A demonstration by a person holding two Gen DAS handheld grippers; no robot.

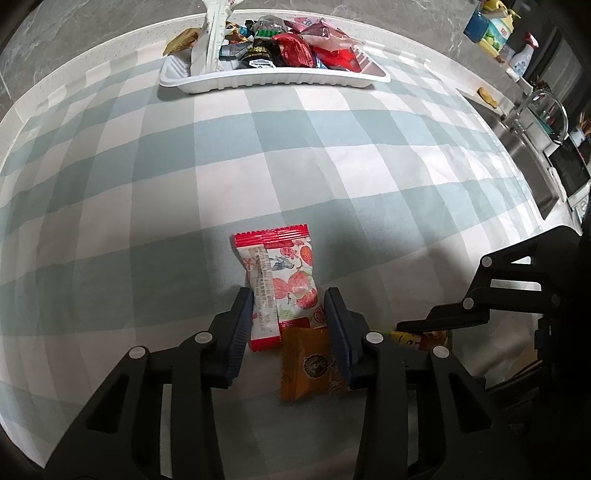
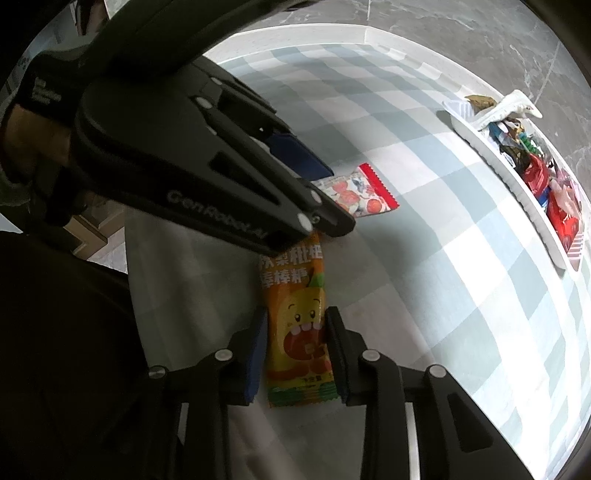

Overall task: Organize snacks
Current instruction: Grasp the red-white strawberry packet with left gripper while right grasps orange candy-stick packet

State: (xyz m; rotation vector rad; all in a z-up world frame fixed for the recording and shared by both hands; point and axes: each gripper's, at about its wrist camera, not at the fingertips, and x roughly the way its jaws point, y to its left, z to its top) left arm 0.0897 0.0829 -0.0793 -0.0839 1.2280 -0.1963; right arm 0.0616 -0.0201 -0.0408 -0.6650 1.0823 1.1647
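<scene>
On the checked cloth lies a red-and-white strawberry snack pack [image 1: 280, 284], [image 2: 364, 194]. My left gripper [image 1: 290, 317], [image 2: 325, 192] points down over its near end, both blue pads against its sides. An orange packet [image 1: 310, 365] lies partly under the right pad. Just to the right, my right gripper [image 2: 295, 347], [image 1: 402, 326] is closed on an orange-yellow lollipop packet [image 2: 295, 332] with a cartoon face. That packet lies flat, its far end hidden under the left gripper. A white tray [image 1: 273, 79], [image 2: 517, 188] heaped with several wrapped snacks stands at the table's far side.
A sink with a faucet [image 1: 532, 110] and bottles on a shelf [image 1: 495, 33] lie to the right of the table. A hand [image 2: 22, 129] holds the left gripper's handle. Bare checked cloth [image 1: 295, 155] stretches between the grippers and the tray.
</scene>
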